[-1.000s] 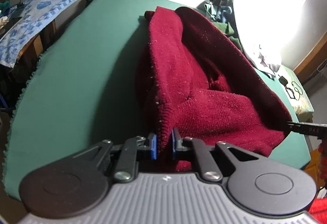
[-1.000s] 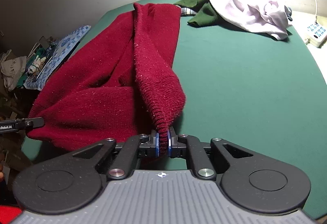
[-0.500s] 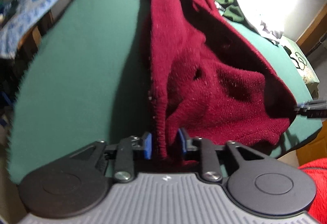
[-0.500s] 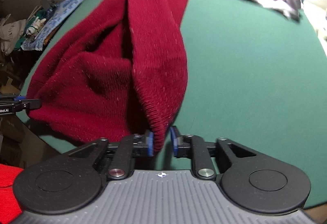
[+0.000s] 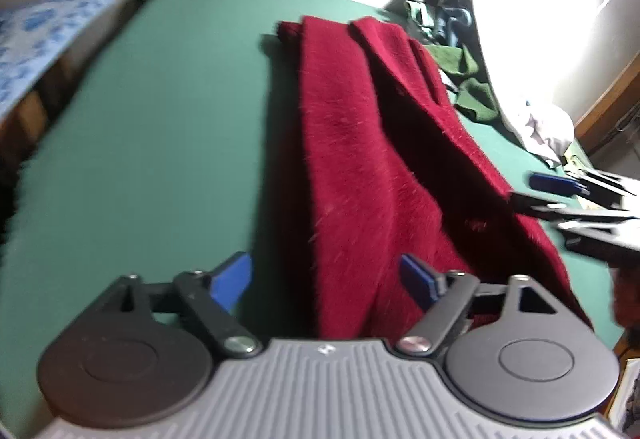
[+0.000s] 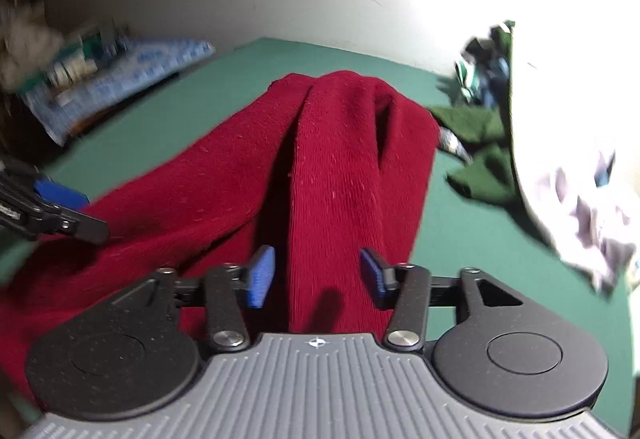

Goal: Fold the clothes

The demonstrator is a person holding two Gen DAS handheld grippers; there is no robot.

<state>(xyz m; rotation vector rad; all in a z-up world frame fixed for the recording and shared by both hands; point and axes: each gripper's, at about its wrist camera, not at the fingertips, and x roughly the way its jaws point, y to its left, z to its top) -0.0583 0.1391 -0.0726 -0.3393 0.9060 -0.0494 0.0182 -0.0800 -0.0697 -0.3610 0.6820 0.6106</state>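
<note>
Red sweater (image 5: 360, 159) lies on the green tabletop (image 5: 160, 119), bunched into a long ridged strip. Its long axis runs away from both grippers toward the far clothes pile (image 6: 480, 127).

Left gripper (image 5: 326, 279): fingers spread wide, gripping nothing; the sweater's near end sits in the gap between them. Right gripper (image 6: 318, 275): fingers likewise spread, one raised fold of the sweater passing between them, no contact discernible.

Judgement: each gripper stands at a near corner, roughly equally close. Motion blur prevents telling whether the cloth has just been let go or is about to be pinched.
</note>
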